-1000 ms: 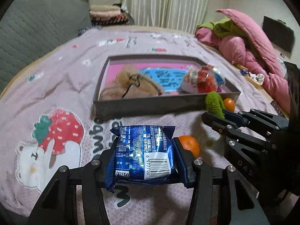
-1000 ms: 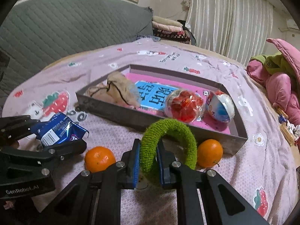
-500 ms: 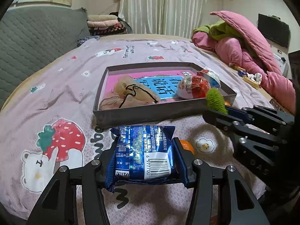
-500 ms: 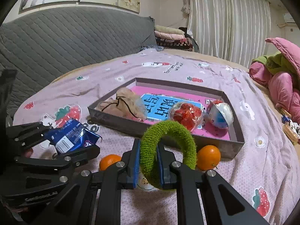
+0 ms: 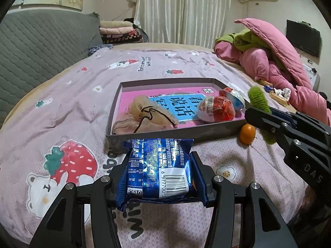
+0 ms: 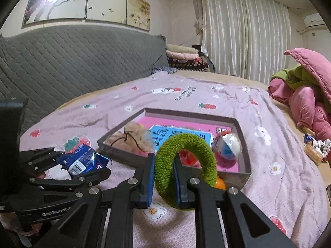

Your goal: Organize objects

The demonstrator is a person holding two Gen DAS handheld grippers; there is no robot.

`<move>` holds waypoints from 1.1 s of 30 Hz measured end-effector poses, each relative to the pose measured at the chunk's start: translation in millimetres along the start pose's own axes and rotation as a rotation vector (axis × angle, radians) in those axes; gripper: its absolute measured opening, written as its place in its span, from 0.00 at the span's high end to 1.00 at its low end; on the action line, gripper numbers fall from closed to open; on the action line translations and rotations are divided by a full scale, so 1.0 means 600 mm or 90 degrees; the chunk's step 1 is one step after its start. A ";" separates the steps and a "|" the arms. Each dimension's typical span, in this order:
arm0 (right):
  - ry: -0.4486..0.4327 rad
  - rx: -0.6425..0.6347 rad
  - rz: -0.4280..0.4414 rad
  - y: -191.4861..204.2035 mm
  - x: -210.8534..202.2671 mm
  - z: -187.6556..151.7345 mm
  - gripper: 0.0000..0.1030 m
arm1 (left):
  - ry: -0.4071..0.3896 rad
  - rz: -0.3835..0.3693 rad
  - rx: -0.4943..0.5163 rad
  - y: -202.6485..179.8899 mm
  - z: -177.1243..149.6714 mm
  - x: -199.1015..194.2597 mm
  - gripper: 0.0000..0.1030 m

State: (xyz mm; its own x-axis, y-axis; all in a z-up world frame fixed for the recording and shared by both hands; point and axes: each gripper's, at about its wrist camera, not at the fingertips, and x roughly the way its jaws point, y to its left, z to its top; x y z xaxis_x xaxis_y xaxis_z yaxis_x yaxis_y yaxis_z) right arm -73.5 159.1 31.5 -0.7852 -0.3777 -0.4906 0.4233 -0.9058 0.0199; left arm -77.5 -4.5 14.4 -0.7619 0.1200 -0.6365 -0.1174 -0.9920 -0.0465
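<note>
Both tongs were loaded and hung above the bedspread (image 5: 86,95), short of the grey box (image 5: 171,133). Left tongs (image 5: 159,174) stood about half open, pads pressed on the two sides of a blue snack packet (image 5: 159,169), its barcode end toward the camera and its long axis running near to far. Right tongs (image 6: 163,177) were closed almost fully, pinching one side of a green fuzzy ring (image 6: 184,165) that stood upright on edge.

What mattered next was the box's near wall: it lay straight ahead of both loads, just beyond the packet and directly behind the ring, so each probably needed only to go forward over that wall. The ring sat at the box's right end, the packet at its left. One tangerine (image 5: 247,134) rested against the near wall.
</note>
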 end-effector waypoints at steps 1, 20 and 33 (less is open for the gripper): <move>-0.001 -0.001 0.001 0.000 -0.001 0.001 0.84 | 0.000 0.000 -0.001 0.000 0.003 0.002 0.47; -0.008 -0.002 -0.012 0.000 -0.001 0.004 0.84 | -0.016 0.009 -0.004 -0.006 0.044 0.023 0.47; -0.031 0.005 -0.025 -0.024 -0.001 0.035 0.84 | -0.030 0.003 -0.008 -0.003 0.074 0.038 0.47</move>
State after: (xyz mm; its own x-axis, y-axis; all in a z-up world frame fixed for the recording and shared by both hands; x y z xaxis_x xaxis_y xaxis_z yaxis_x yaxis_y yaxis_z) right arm -88.6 168.4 49.8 -0.8220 -0.3513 -0.4482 0.3888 -0.9213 0.0090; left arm -123.0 1.8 34.3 -0.7919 0.1164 -0.5994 -0.1059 -0.9930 -0.0530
